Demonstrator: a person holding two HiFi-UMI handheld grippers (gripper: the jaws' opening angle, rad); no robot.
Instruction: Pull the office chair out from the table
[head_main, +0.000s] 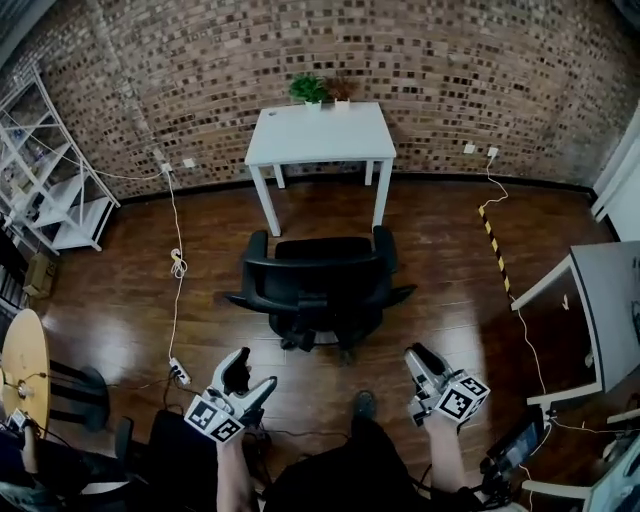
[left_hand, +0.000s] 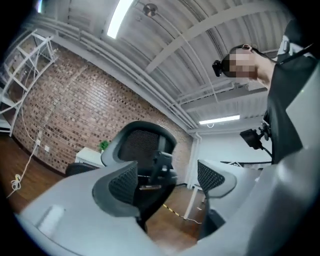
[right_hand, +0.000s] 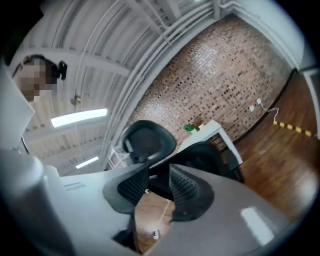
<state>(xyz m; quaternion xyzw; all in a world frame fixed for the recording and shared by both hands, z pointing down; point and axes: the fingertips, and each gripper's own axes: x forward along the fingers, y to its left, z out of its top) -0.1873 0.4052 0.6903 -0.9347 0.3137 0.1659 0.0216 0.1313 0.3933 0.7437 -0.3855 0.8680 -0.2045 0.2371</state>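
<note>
Head view: one office chair (head_main: 318, 288) on wood floor, just in front of white surface (head_main: 320, 135), backrest toward person. Two potted plants (head_main: 309, 89) at surface's far edge. Two grippers low, apart from chair: left gripper (head_main: 252, 372), right gripper (head_main: 418, 358).

Left gripper view: left gripper (left_hand: 167, 182) spread wide, holding nothing; chair (left_hand: 142, 142) beyond the jaws.

Right gripper view: right gripper (right_hand: 157, 185) narrowly parted, gripping nothing; chair (right_hand: 147, 140) beyond.

- Left gripper (head_main: 250, 377), at 7 o'clock, points toward 1 o'clock; jaws wide apart, gripping nothing.
- Right gripper (head_main: 418, 356), at 5 o'clock, points toward 11 o'clock; jaws narrowly apart, gripping nothing.
</note>
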